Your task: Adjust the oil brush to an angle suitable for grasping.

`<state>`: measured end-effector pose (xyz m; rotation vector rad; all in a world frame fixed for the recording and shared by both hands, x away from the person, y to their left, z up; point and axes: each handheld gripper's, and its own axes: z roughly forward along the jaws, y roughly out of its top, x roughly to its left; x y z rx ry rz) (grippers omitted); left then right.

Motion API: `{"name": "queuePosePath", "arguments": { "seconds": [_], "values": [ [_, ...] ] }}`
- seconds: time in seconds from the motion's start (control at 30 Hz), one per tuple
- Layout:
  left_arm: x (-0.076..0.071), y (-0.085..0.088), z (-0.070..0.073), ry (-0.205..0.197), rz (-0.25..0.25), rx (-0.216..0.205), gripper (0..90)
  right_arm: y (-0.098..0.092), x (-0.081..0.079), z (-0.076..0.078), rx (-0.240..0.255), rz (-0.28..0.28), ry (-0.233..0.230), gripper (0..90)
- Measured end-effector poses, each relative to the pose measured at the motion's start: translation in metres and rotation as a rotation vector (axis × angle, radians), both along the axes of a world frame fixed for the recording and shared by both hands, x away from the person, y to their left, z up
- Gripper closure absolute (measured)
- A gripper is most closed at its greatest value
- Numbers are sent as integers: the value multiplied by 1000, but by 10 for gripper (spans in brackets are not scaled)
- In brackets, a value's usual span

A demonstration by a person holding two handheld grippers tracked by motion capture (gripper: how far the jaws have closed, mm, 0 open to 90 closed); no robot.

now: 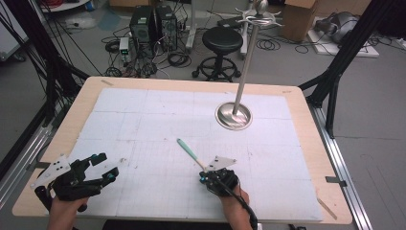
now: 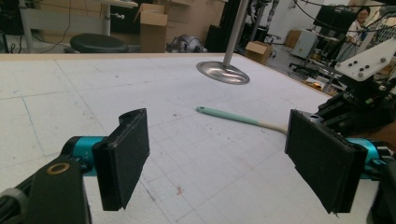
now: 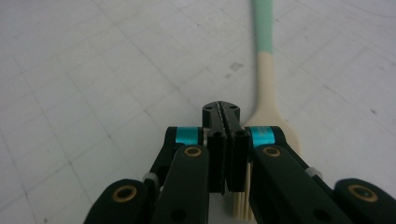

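While the right gripper (image 1: 205, 173) is sitting near the front edge of the surface (image 1: 143, 120), its jaws are pressing fully together, w/ a cream-and-green brush (image 1: 190, 153) lying just beside them. Right gripper view: the brush (image 3: 267, 79) is running past the right side of the shut jaws, cream bristles showing under the gripper (image 3: 223, 108); can't tell if the jaws are pinching any of it. The handle is pointing up-left toward the middle of the surface, green end farthest from the hand. The left gripper (image 1: 103, 167) is resting at front-left, well apart from the brush, jaws standing wide w/ nothing between them. A metal stand (image 1: 233, 115) is standing at the back-right of the gridded mat.
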<state>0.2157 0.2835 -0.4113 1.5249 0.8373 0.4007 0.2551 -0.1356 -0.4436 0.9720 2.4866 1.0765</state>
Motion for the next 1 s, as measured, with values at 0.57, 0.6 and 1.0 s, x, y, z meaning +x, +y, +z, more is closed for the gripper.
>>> {"name": "queuePosePath", "arguments": {
  "seconds": [0.57,0.6,1.0],
  "values": [
    [1,1,0,2,-3,-2,224,-39,14,10,26,-133,19,895],
    [1,1,0,2,-5,-1,224,-37,16,13,38,-125,9,895],
    [1,1,0,3,-7,-3,225,-14,45,17,43,-75,-28,825]
  ]
}}
